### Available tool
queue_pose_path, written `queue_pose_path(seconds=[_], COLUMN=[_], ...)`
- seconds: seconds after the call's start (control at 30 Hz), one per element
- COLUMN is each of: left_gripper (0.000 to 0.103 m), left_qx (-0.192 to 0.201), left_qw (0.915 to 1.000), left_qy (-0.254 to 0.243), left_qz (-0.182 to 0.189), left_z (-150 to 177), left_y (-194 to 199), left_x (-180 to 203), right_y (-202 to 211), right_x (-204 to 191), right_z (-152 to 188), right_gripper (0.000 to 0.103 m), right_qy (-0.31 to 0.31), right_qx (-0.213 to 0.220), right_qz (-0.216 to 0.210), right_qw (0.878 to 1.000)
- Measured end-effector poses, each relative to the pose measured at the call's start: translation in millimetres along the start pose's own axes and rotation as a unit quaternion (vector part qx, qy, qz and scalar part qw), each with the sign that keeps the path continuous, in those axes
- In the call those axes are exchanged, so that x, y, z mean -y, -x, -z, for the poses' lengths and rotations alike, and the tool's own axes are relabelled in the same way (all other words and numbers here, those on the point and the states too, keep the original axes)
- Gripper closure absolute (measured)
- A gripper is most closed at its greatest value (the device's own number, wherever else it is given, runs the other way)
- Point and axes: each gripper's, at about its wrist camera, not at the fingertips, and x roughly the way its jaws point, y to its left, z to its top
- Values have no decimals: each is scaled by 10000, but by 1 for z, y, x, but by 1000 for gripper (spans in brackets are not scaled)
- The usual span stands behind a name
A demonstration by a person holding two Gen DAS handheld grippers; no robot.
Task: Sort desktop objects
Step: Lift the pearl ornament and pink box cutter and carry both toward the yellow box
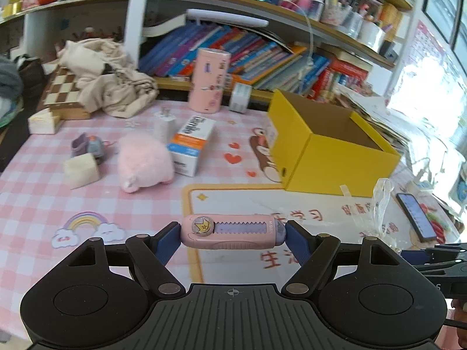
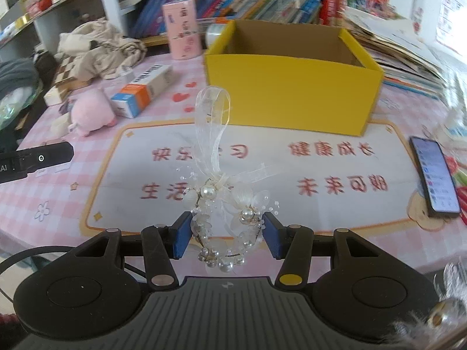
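My left gripper [image 1: 232, 233] is shut on a pink and purple utility knife [image 1: 233, 231], held crosswise above the desk mat. My right gripper [image 2: 226, 232] is shut on a white pearl and ribbon wrist flower [image 2: 224, 210], its ribbon loop [image 2: 214, 116] standing up. An open yellow box [image 1: 327, 145] stands ahead to the right in the left wrist view and straight ahead in the right wrist view [image 2: 292, 93]; it looks empty inside. The ribbon also shows at the right of the left wrist view [image 1: 382, 204].
On the pink checked desk lie a pink plush toy [image 1: 144, 160], an orange and white carton [image 1: 191, 143], a white foam block [image 1: 81, 169], a small grey toy [image 1: 89, 147], a pink cylinder [image 1: 208, 80], a chessboard [image 1: 65, 93] and a phone [image 2: 435, 175]. Bookshelves line the back.
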Motion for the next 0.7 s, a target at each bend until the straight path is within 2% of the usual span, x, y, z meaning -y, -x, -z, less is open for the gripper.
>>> queue_pose_path(seconds=[0.27, 0.7], left_gripper=[25, 25], left_qx=[-134, -265], left_qw=[9991, 9967], left_qy=[-259, -579], left_qz=[312, 499], left_z=[-3, -9], left_y=[-16, -36], left_x=[24, 53], right_y=[6, 4], right_x=[28, 59], right_z=[10, 10], right_gripper=[54, 54], right_qy=[-420, -702], right_qx=[-33, -62], right_qz=[227, 421], right_qw=[9989, 9966])
